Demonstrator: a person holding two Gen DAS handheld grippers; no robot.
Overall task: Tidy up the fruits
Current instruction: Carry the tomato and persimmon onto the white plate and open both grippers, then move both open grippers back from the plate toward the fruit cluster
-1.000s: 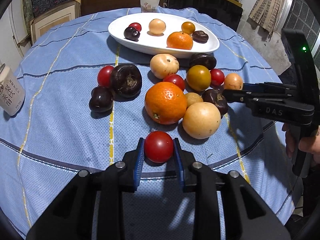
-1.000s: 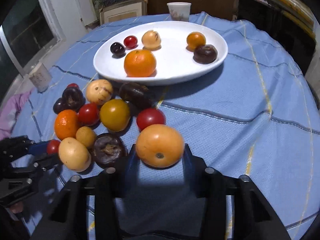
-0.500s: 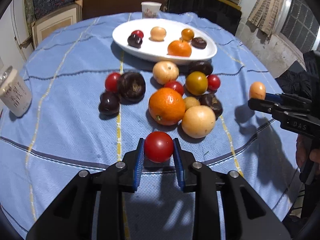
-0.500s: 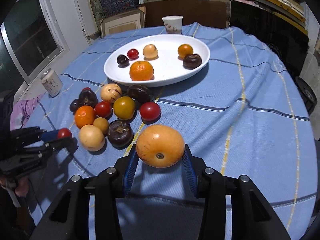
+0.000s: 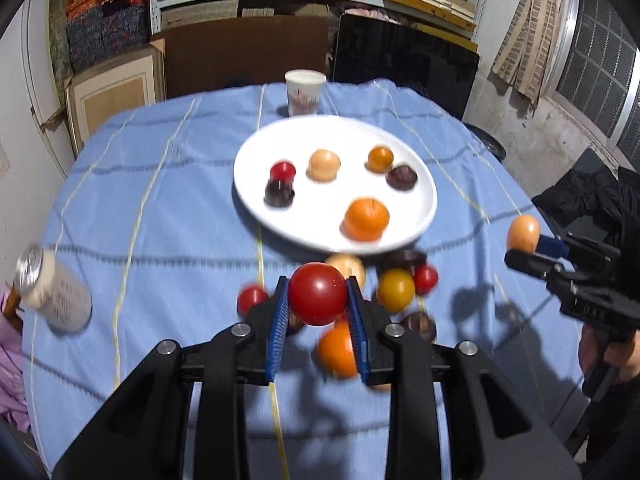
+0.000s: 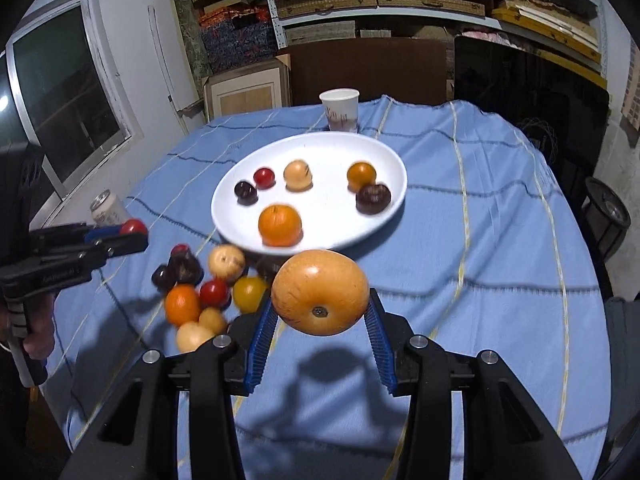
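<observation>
Fruits on the cloth: a loose cluster (image 6: 208,296) of red, orange, yellow and dark pieces lay on the blue-clothed counter (image 6: 480,264), just in front of the white plate (image 6: 240,200).
Fruits on the plate: six pieces already sat there, among them an orange (image 6: 279,225) near the front rim.
Red tomato: the round, glossy red tomato (image 5: 317,294) looked light, smooth and likely slippery, with soft flesh that a hard squeeze could bruise; best taken across its widest part.
Left gripper: the left gripper (image 5: 318,308) had its fingers closed narrowly on the tomato's two sides, holding it clear of the counter.
Pale orange fruit: the pale orange fruit (image 6: 320,298) was larger and probably heavier and firmer, its skin smooth; again the widest girth seemed the safest hold.
Right gripper: the right gripper (image 6: 320,320) had its fingers set moderately apart, pads pressed against the fruit's flanks, carrying it above the cloth, short of the plate.
</observation>
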